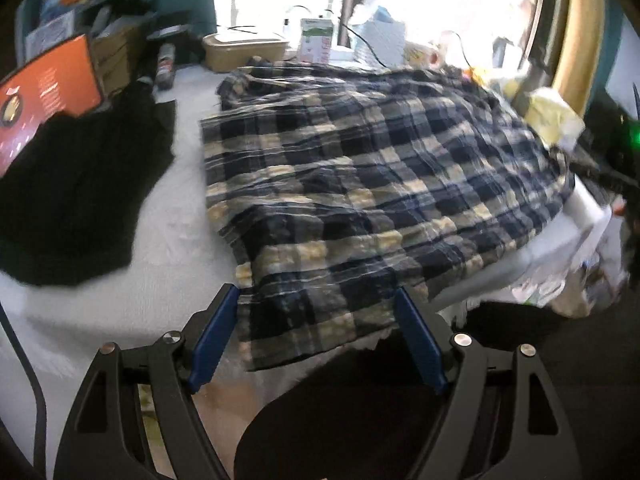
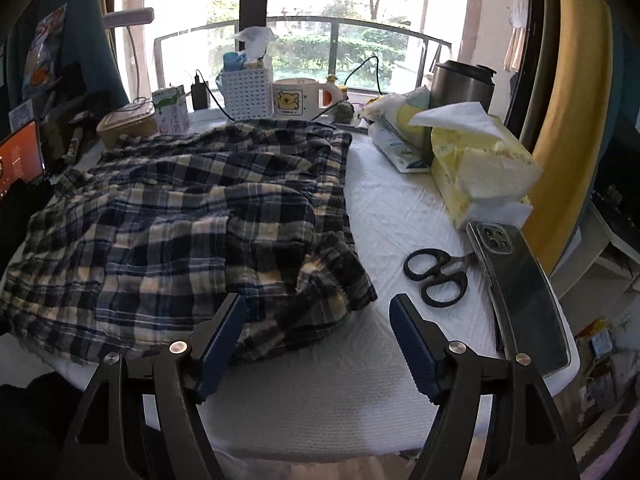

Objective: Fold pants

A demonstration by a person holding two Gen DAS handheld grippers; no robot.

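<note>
Both your grippers, left [image 1: 318,308] and right [image 2: 318,316], hover with jaws apart over the plaid pants' [image 2: 180,220] near edge, positioned to grasp for folding.

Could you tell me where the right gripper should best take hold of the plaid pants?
Probably the bunched near corner of the pants, approached low from the table's front edge. That fabric humps up off the surface, so the open right gripper can likely pinch it without scraping the cloth beneath.

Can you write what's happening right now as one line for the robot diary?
task: fold pants | pants: spread on table, unfolded | left hand-held gripper: open, at near hem | right hand-held gripper: open, at near corner | scissors, phone beside
</note>
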